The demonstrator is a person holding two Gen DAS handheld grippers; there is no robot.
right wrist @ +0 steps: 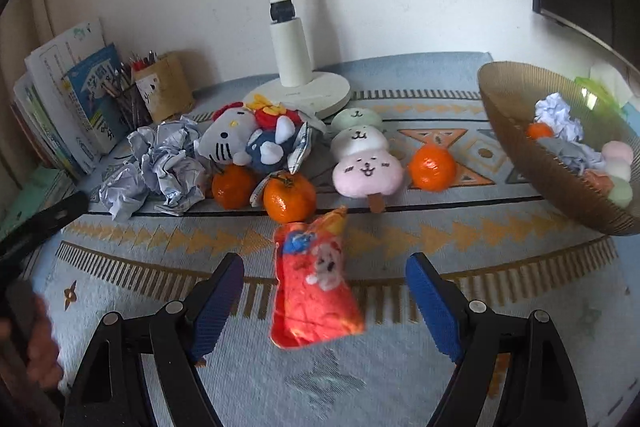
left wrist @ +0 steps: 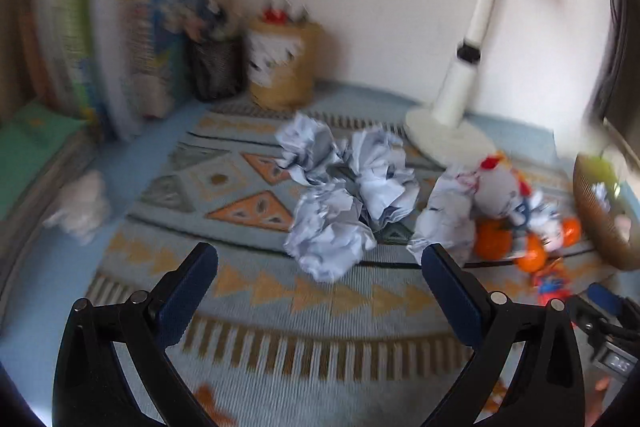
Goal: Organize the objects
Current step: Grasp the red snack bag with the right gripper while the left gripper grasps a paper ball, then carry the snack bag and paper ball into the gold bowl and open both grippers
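- Left gripper (left wrist: 318, 259): jaws wide, nothing btwn them, above patterned mat (left wrist: 248, 291), aimed at crumpled paper balls (left wrist: 340, 195).
- Right gripper (right wrist: 325, 267): jaws wide; red plush pouch (right wrist: 314, 287) lies on the mat btwn the blue pads, touching neither.
- Three tangerines (right wrist: 289, 197) mid-mat; one just beside pink/white/green dango plush (right wrist: 365, 155).
- Hello Kitty plush (right wrist: 228, 139) w/ red-bow plush, atop the tangerines, in front of lamp base (right wrist: 304, 95).
- Brown ribbed bowl (right wrist: 532, 163) at right, tilted: holds paper ball, tangerine, plush bits.
- Books & pencil cups at left wall.
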